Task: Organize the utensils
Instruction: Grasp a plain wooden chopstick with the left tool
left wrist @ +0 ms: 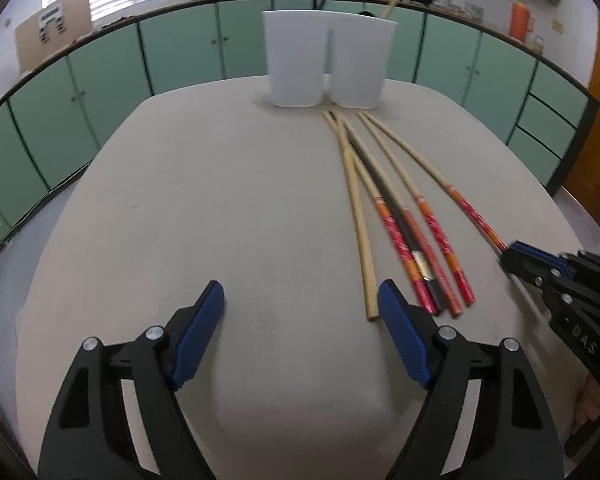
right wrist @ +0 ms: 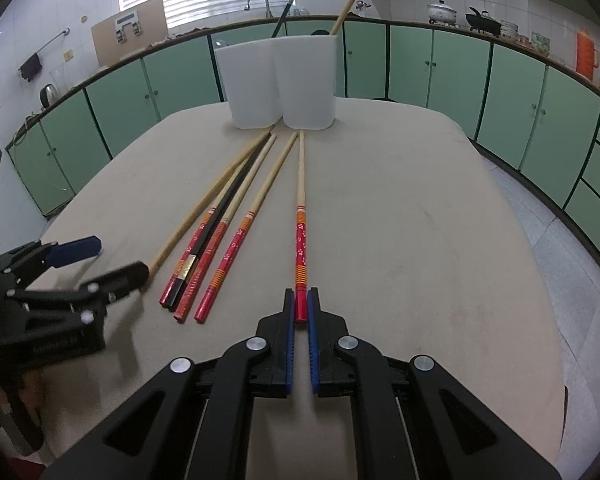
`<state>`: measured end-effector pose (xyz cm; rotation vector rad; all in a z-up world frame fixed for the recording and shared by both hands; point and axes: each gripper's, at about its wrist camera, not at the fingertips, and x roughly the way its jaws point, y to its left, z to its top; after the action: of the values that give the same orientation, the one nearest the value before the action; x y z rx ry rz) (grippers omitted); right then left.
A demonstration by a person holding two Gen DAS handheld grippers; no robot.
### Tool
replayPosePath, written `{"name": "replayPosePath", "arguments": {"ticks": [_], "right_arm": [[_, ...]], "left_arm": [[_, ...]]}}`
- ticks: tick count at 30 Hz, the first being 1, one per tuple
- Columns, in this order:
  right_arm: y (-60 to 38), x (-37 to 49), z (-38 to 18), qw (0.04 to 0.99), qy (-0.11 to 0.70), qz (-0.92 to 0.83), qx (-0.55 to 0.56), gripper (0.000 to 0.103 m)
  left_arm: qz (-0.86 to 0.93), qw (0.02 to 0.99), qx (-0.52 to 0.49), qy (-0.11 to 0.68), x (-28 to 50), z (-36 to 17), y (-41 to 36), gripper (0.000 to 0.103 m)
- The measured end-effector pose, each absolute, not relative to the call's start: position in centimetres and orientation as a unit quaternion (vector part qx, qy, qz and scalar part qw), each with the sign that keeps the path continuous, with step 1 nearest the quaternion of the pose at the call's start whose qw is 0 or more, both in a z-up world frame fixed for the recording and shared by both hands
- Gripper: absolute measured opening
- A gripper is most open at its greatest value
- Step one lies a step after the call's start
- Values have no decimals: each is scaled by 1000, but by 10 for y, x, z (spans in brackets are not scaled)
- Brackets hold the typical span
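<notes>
Upright, two chopsticks lean in the white holder; right hand-held gripper pinches a red-handled chopstick.

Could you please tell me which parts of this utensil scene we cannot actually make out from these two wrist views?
- Inside of the white holder: in both views its opaque walls hide the lower ends of the black chopstick and wooden chopstick standing in it.
- Tail of the red-handled chopstick: right view, hidden between the right gripper fingers.
- Plain wooden chopstick: right view, its near end sits behind the blurred left gripper.
</notes>
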<state>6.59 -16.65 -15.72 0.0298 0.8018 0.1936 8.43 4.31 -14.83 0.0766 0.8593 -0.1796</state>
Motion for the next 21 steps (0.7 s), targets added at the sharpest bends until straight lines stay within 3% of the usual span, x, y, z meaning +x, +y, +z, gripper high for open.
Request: {"name": "replayPosePath", "arguments": {"ticks": [11, 15, 21], "right_arm": [[-166, 71, -159, 913, 397, 95, 11, 7], [-166, 71, -159, 912, 399, 94, 8, 7], [-169, 68, -158, 910, 403, 95, 12, 7]], "left_arm": [[-83, 903, 50, 419, 86, -151, 33, 54], [-85, 902, 48, 421, 84, -150, 34, 54], [-102, 898, 46, 425, 75, -148, 38, 63]]}}
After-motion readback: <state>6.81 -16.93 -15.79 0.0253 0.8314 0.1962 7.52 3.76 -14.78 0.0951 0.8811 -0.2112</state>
